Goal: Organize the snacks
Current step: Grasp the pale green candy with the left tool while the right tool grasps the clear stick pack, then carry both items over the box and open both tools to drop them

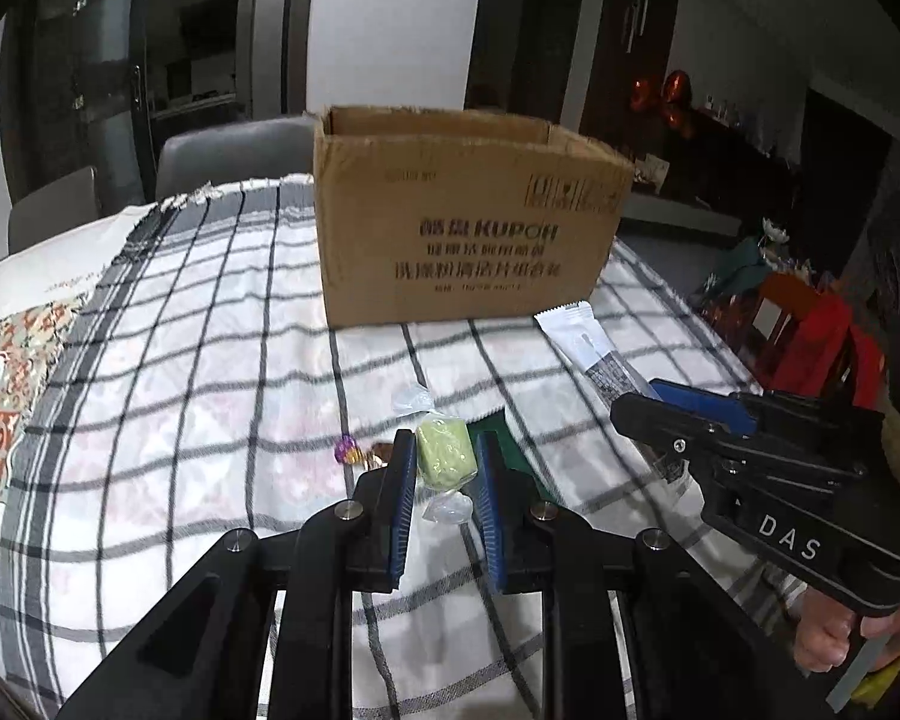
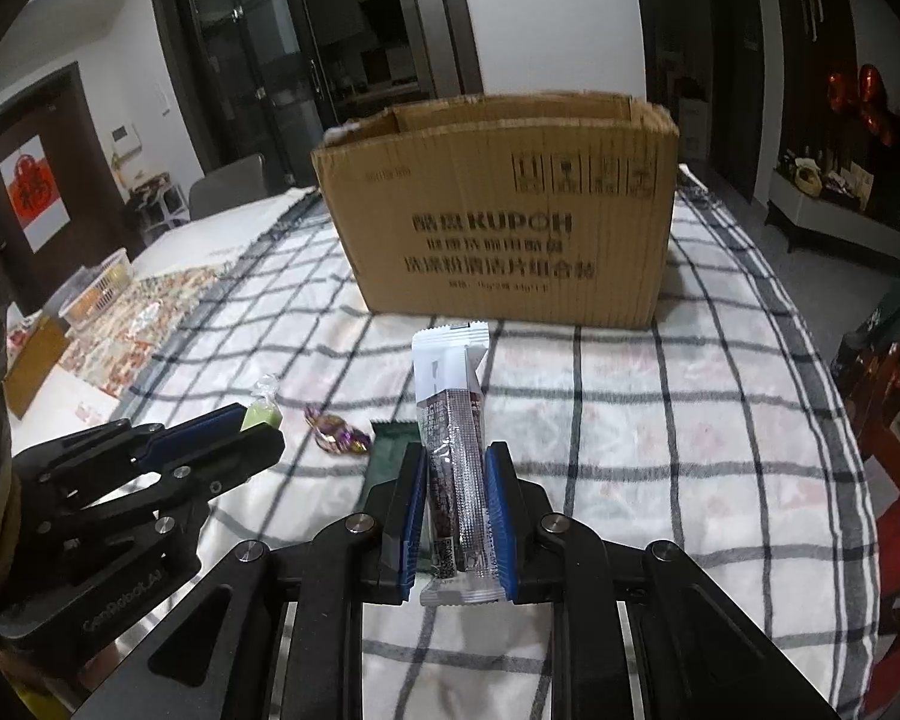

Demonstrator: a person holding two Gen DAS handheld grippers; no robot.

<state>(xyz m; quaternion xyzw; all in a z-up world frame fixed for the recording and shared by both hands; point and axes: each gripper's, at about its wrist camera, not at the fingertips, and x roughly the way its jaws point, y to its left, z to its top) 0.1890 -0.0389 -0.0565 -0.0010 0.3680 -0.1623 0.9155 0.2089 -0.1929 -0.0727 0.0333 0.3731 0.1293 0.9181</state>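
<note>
both grippers loaded, box waiting at the back

closest in: the left gripper (image 1: 445,468) has its blue pads pinched narrow around a small pale green candy in a clear twisted wrapper (image 1: 444,455), gripped across its middle so the twisted ends stick out front and back. the right gripper (image 2: 455,498) is clamped tight on a long stick-shaped snack packet, white at the top and dark speckled lower down (image 2: 453,420), held near its bottom end so most of it points out ahead of the fingers. looks like both are pinched that way so nothing slips on the way to the box, that's my guess anyway.

just beyond, lying on the black and white checked tablecloth (image 2: 660,420): a little candy in shiny purple and gold foil (image 2: 337,431) and a flat dark green packet (image 2: 393,450), partly hidden behind the right fingers. those two aren't picked up yet.

furthest back, the open brown cardboard box with printed lettering (image 2: 498,228) sits on the cloth with its top flaps gone or folded. can't see inside from either view, so no idea what's in it. seems like the obvious drop spot for the snacks.
</note>
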